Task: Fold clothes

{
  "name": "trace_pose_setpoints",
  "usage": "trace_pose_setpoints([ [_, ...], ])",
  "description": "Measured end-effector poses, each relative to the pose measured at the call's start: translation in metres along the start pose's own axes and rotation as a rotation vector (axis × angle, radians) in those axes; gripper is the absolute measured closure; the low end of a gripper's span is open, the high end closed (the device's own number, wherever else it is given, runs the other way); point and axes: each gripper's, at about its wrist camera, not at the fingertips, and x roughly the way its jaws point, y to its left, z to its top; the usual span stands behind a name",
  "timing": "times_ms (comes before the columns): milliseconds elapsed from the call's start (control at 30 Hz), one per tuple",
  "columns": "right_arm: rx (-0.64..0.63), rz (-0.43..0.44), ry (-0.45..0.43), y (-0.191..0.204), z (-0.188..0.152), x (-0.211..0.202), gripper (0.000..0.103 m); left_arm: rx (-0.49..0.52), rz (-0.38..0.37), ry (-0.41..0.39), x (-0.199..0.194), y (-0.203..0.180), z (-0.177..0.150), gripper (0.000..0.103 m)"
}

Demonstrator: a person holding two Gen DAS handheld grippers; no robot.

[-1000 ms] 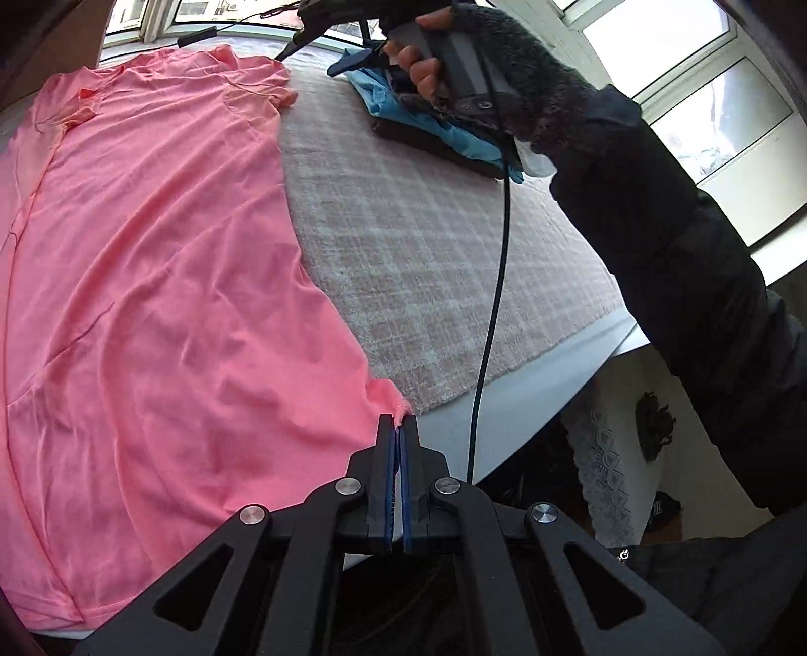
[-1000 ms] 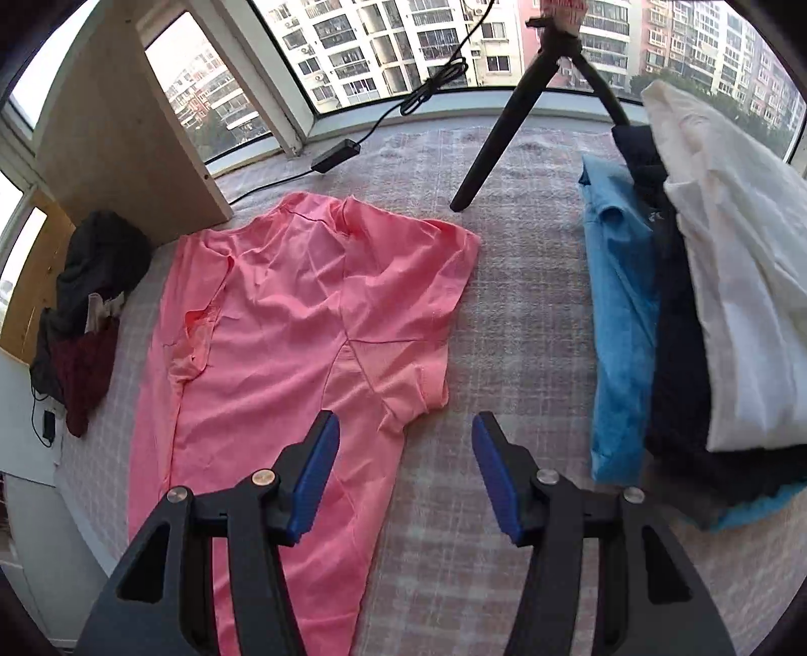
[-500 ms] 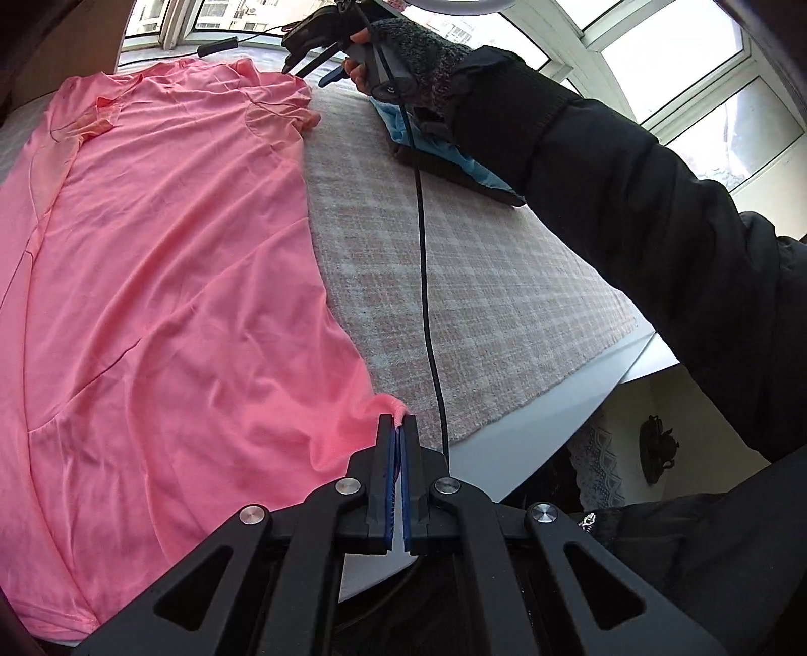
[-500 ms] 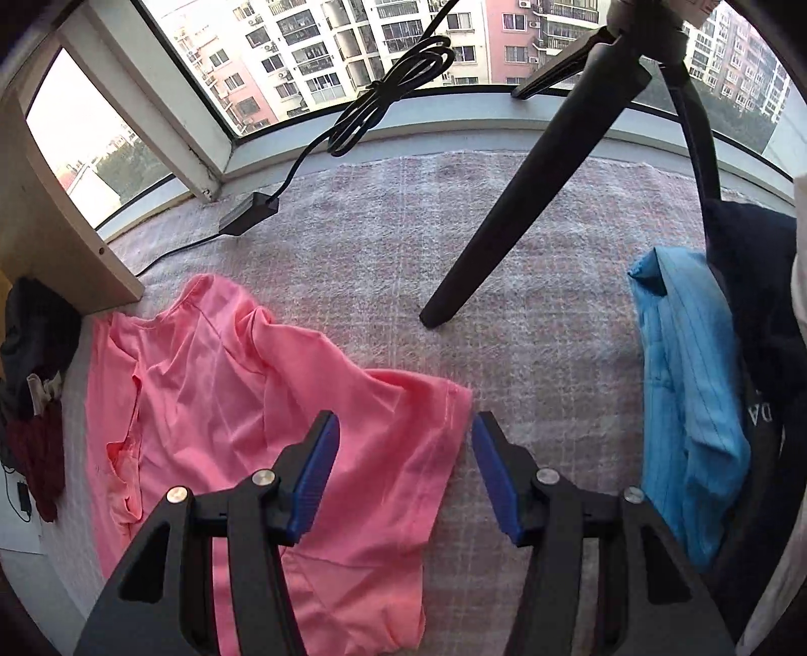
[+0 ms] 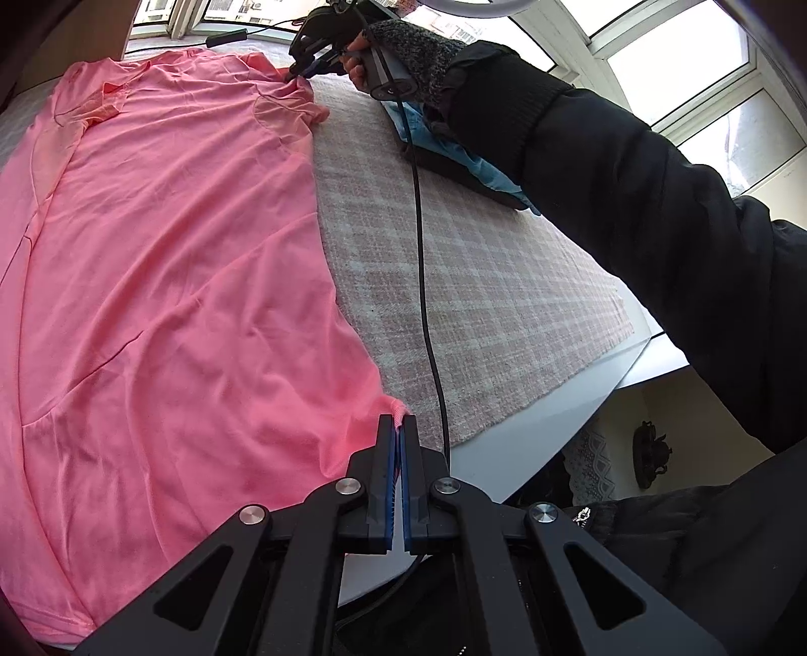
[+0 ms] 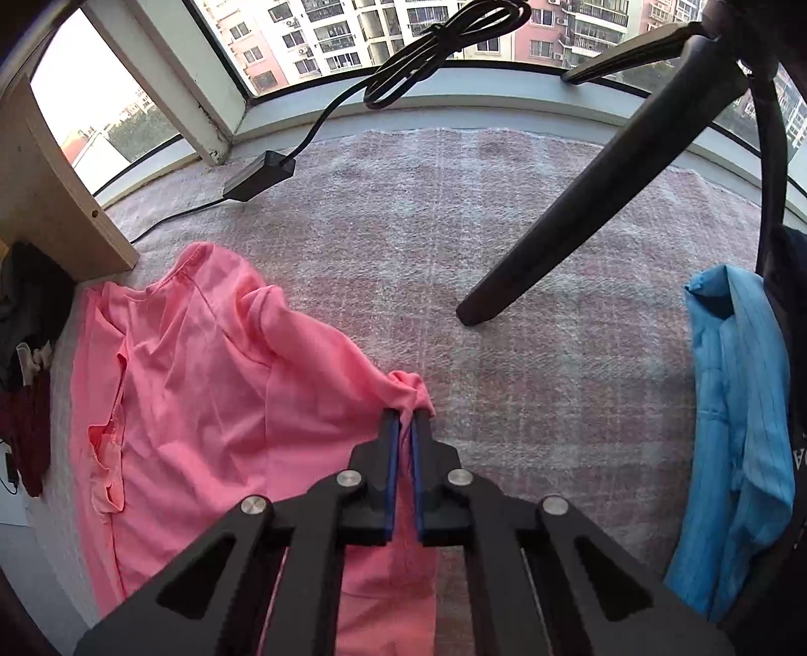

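Behind your desk (image 5: 580, 403) runs a curved bay window (image 6: 353, 35) with apartment blocks outside, and a checked woven cloth (image 6: 529, 303) covers most of the desk top. The pink T-shirt (image 5: 166, 282) lies spread flat over the left part of that cloth, neckline toward the window, hem toward you. To its right, well apart from it, sits a pile of other clothes with a blue shirt (image 6: 731, 429) on the near side. A black tripod leg (image 6: 595, 202) stands on the cloth between the pink sleeve and the blue shirt, and a black cable with an inline box (image 6: 260, 176) runs along the sill.

Your right arm, in a dark sleeve (image 5: 655, 212) and a grey knitted glove, reaches across to the far corner of the T-shirt. There your right gripper (image 6: 403, 419) has just closed its fingers, and they now pinch the bunched edge of the right sleeve, which rises off the cloth in a small peak.

Your left gripper (image 5: 396, 429) has its fingers pressed tight together on the near hem corner of the T-shirt, right at the edge of the desk.
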Motion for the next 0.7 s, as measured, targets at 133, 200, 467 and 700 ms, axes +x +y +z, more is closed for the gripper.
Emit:
trace_pose_setpoints([
  [133, 0.050, 0.004, -0.009, 0.002, 0.007, -0.014, 0.098, -0.036, -0.016, -0.055, -0.016, 0.008, -0.002, 0.102],
  [200, 0.063, 0.018, -0.024, 0.010, 0.010, -0.026, 0.098, -0.065, -0.019, -0.100, -0.030, 0.016, -0.006, 0.102],
  [467, -0.057, 0.015, -0.059, 0.107, 0.015, -0.053, 0.098, -0.244, 0.057, -0.241, -0.092, 0.073, -0.043, 0.102],
  [700, -0.123, -0.020, -0.014, 0.187, 0.024, -0.011, 0.098, -0.383, 0.099, -0.253, -0.096, 0.111, -0.075, 0.102],
])
